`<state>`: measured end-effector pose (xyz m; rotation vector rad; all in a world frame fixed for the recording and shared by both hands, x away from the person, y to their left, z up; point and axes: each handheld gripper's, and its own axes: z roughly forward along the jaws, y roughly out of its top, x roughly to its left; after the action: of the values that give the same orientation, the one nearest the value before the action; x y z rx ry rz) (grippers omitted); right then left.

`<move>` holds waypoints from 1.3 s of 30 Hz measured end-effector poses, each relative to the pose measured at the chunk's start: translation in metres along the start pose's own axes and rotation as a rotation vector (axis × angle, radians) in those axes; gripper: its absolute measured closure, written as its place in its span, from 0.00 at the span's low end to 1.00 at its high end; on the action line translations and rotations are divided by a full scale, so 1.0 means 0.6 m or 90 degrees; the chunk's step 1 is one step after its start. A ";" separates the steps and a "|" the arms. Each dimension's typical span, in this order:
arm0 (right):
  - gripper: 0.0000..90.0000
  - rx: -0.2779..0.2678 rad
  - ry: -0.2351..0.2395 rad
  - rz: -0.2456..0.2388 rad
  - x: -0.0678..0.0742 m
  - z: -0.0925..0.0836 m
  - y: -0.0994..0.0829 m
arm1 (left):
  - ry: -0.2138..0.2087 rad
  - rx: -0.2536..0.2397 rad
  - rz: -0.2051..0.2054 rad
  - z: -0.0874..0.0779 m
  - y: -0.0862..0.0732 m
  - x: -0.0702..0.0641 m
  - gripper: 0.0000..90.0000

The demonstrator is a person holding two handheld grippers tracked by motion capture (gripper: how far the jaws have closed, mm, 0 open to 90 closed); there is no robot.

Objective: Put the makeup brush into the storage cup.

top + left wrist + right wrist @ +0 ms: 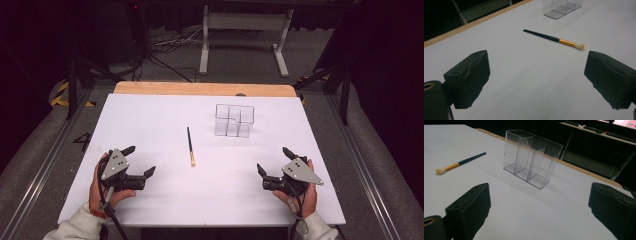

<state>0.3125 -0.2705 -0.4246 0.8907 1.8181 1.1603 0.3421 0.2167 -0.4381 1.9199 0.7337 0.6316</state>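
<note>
On white table [165, 200], dark-handled brush [190, 145], gold ferrule, pale tip

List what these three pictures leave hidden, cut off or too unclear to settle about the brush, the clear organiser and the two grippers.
- Clear organiser: its top is cut off by the upper edge of the left gripper view.
- Right gripper: one of the jaws runs off the right edge of its own view.
- Makeup brush: too small in the high view to show any marking on its handle.
- Left gripper: the person's hand covers its grip in the high view.
</note>
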 end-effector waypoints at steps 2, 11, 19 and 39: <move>0.05 0.005 0.000 -0.004 0.000 -0.004 -0.003 | 0.003 0.011 -0.003 0.003 0.000 -0.001 0.08; 0.06 0.031 -0.003 -0.027 0.005 -0.009 -0.009 | 0.017 0.038 -0.009 0.006 0.002 -0.003 0.10; 0.07 0.047 0.001 -0.004 -0.010 -0.007 -0.021 | -0.002 0.100 -0.029 0.028 0.032 0.003 0.12; 0.06 0.064 -0.012 0.013 -0.026 -0.003 -0.037 | -0.043 0.421 -0.141 0.228 0.183 -0.032 0.14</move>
<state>0.3146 -0.2921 -0.4410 0.9773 1.8701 1.0773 0.4484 0.0818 -0.3978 2.3875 1.1974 0.1862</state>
